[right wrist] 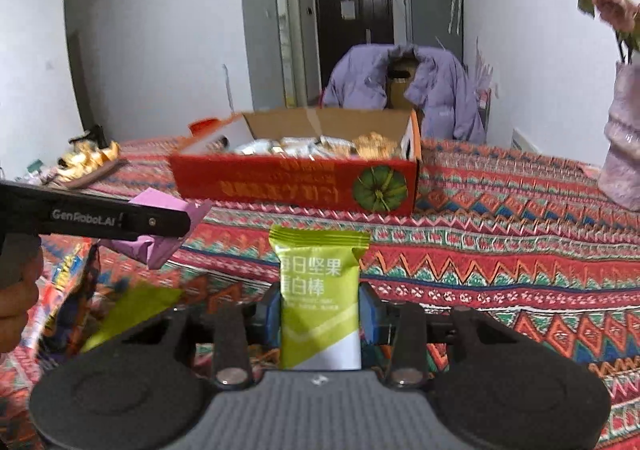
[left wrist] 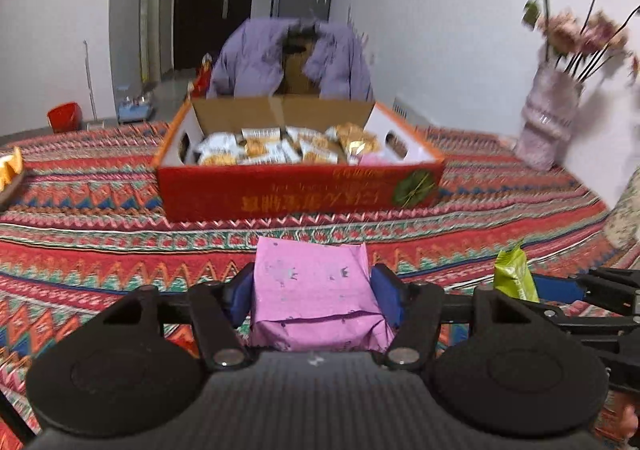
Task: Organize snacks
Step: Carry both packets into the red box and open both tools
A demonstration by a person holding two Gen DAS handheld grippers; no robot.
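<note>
Your left gripper point(left wrist: 316, 292) is clamped on the pink foil-wrapped snack pack point(left wrist: 318, 298), blue pads point(left wrist: 387, 300) against its two sides. The right gripper point(right wrist: 320, 314) is gripping the green snack bar point(right wrist: 320, 306) around its lower half. Both packs are off the patterned tablecloth point(left wrist: 500, 201), short of the open red carton point(left wrist: 300, 189) already holding cracker packets point(left wrist: 256, 149).

Handling, my read: both look light. The pink pack seems pillowy, so it likely dents and its contents may crush; squeeze only enough to hold it. The green wrapper looks slick film around a firmer bar, with a crimped top seal. Gripping the body is right, not the seal.

Text: the green bar reads 每日坚果 and 蛋白棒. "GenRobot.AI" is printed on the left gripper's finger in the right wrist view. The carton's yellow lettering is upside down and blurred, so unreadable; a green pumpkin graphic point(right wrist: 380, 189) sits on its front.
</note>
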